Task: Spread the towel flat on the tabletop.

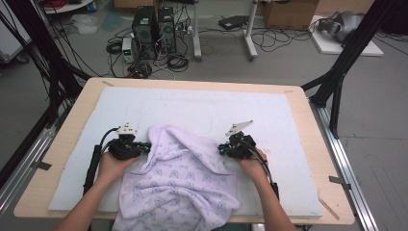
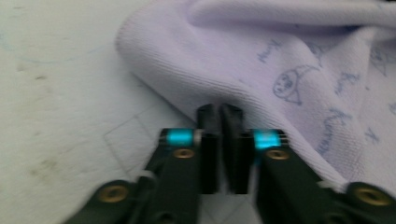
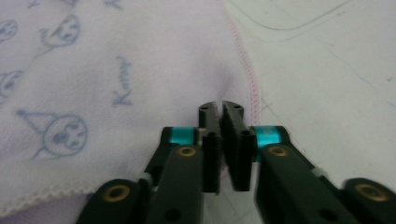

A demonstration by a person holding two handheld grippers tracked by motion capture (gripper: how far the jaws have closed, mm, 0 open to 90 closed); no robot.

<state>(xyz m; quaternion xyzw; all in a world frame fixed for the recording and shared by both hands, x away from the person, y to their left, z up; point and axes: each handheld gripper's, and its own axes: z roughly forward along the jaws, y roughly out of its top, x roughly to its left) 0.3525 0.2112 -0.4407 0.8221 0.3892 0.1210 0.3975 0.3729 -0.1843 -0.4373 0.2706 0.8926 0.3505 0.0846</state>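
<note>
I see a lilac printed towel (image 1: 180,180) rumpled on the table (image 1: 298,103), my left gripper (image 1: 144,147) closed at its left edge, my right gripper (image 1: 222,149) closed at its right edge.

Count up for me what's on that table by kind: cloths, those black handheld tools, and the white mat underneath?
Towel, lilac with blue printed doodles: 1
Handheld grippers: 2, the left gripper and the right gripper
White mat covering the tabletop: 1
Total: 4
</note>
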